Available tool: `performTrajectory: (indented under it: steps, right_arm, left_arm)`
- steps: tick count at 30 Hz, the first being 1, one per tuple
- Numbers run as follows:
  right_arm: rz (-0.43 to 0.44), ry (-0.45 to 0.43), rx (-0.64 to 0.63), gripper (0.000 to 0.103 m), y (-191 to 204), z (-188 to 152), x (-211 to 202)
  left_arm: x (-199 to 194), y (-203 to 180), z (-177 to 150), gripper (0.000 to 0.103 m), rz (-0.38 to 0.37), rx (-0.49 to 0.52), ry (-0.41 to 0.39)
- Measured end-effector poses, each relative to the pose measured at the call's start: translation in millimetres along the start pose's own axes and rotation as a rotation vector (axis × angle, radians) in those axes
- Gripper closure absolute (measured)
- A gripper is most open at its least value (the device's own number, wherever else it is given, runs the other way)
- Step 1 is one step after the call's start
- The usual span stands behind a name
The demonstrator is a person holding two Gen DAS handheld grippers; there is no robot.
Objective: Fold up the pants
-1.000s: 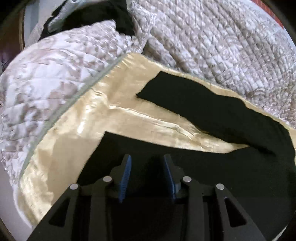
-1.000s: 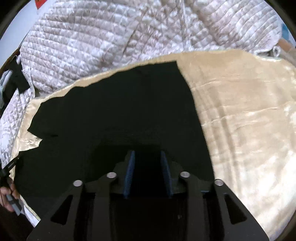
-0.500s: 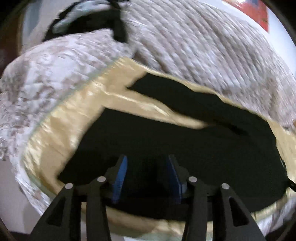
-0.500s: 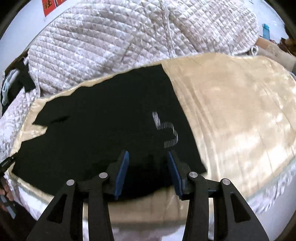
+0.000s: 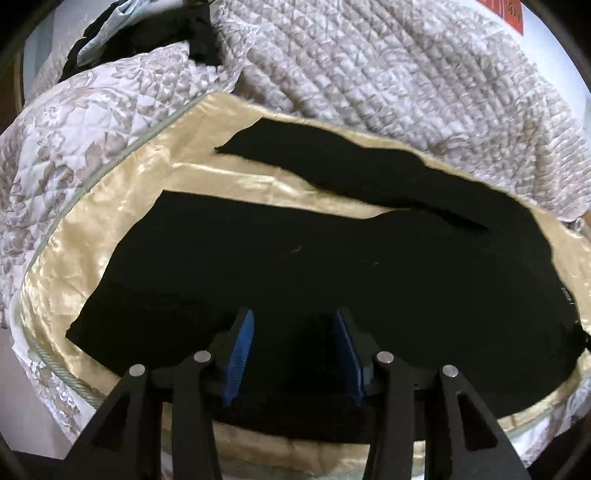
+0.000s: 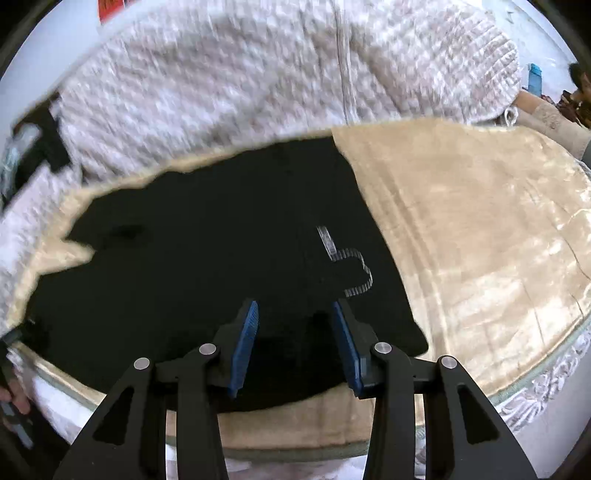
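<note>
Black pants [image 5: 332, 266] lie spread flat on a cream satin blanket [image 5: 110, 206]. In the left wrist view both legs run toward the upper left, with a strip of blanket between them. My left gripper [image 5: 293, 332] is open and empty, raised above the near leg's edge. In the right wrist view the pants [image 6: 207, 236] show their waist end, with a silver printed mark [image 6: 347, 258] near the right edge. My right gripper [image 6: 293, 325] is open and empty, above the pants' near edge.
A quilted grey-white bedspread [image 5: 369, 74] is heaped behind the blanket. Dark clothes [image 5: 155, 33] lie on it at the upper left. The bed's front edge [image 6: 295, 443] runs below the right gripper. A person [image 6: 576, 88] sits at the far right.
Both grippers have pulled back and up from the pants, so the bed's front edge now shows. Their jaws have widened. The pants stay spread flat.
</note>
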State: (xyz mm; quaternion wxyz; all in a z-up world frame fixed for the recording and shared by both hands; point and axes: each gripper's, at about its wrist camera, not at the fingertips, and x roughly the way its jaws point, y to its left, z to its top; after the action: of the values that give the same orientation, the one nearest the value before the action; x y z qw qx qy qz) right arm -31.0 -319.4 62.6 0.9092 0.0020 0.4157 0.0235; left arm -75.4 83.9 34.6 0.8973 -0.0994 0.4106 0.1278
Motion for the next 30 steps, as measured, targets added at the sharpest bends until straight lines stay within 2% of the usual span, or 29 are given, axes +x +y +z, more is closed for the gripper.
performTrajectory:
  steps: [1,2,6,11,20,22,27,30]
  right_arm:
    - [-0.017,0.045,0.018,0.061,-3.7,-3.2,10.7]
    - [0.0,0.048,0.042,0.061,-7.5,-4.6,12.0]
    - [0.039,-0.019,0.068,0.061,-9.9,-1.6,-4.8]
    - [0.074,-0.032,0.05,0.06,1.8,0.7,-7.3]
    - [0.153,0.015,-0.053,0.06,45.4,11.8,-1.0]
    - [0.176,0.035,-0.089,0.055,57.3,18.7,1.1]
    - [0.211,0.072,-0.182,0.051,77.2,46.6,12.5]
    - [0.224,0.095,-0.208,0.051,79.0,67.7,26.6]
  left_arm:
    - [-0.9,-1.0,-0.3,0.055,0.002,0.002,-0.004]
    - [-2.2,-2.1,-0.5,0.055,-0.003,0.006,-0.009]
    - [-4.9,-5.3,0.3,0.055,-0.034,0.007,-0.015]
    - [-8.8,-22.8,2.9,0.055,-0.072,0.046,-0.026]
    - [-11.2,-55.2,15.7,0.054,-0.116,0.159,-0.016]
    - [-12.0,-61.0,24.3,0.052,-0.124,0.187,-0.023]
    - [-2.9,-68.6,47.3,0.045,-0.152,0.218,-0.013]
    - [10.6,-72.4,66.0,0.042,-0.201,0.215,0.022]
